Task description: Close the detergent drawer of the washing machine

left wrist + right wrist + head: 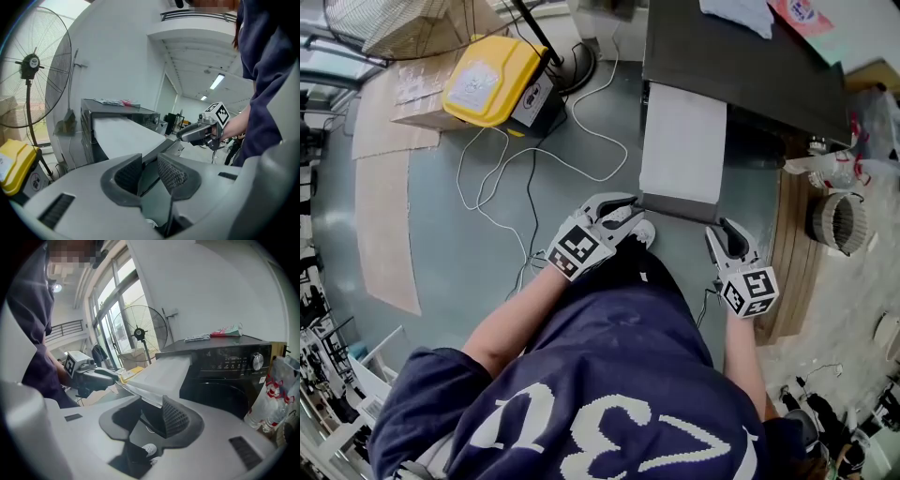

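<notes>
Head view: long white detergent drawer (682, 141) stands far out from black washing machine (750, 66). L grey two-jaw gripper (630, 206) & R gripper (719, 232) each clench one front corner, prob. so it slides in square w/o jamming.

White characters cross the person's dark shirt (619, 328), too skewed and cut off to read surely. Print on the yellow case (487, 80) and the washing machine (220, 385) panel is too small.
</notes>
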The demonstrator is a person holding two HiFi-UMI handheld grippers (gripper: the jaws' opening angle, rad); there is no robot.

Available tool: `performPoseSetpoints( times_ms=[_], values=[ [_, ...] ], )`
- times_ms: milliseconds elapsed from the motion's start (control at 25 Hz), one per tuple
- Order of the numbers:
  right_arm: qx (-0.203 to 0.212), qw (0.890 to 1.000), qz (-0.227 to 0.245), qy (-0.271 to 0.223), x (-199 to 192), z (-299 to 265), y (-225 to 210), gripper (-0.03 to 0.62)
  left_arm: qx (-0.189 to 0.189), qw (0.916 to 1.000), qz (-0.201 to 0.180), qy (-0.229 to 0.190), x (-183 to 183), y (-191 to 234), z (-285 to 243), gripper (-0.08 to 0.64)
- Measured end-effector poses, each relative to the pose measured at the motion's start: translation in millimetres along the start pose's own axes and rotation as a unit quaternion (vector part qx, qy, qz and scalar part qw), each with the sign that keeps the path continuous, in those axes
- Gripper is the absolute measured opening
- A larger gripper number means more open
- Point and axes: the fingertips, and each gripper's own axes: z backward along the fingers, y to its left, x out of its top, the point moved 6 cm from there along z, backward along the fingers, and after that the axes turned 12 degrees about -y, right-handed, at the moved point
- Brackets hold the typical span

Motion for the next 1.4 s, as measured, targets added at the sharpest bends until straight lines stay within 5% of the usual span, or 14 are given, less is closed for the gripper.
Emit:
performPoseSetpoints(
  times_ms=[1400],
  values=[
    [-0.016, 1.000, 0.002, -0.018, 41.7, -58.5, -53.1, 0.158, 0.070, 0.9973, -0.006, -0.018, 33.8, 56.4, -51.2, 0.129]
  ],
)
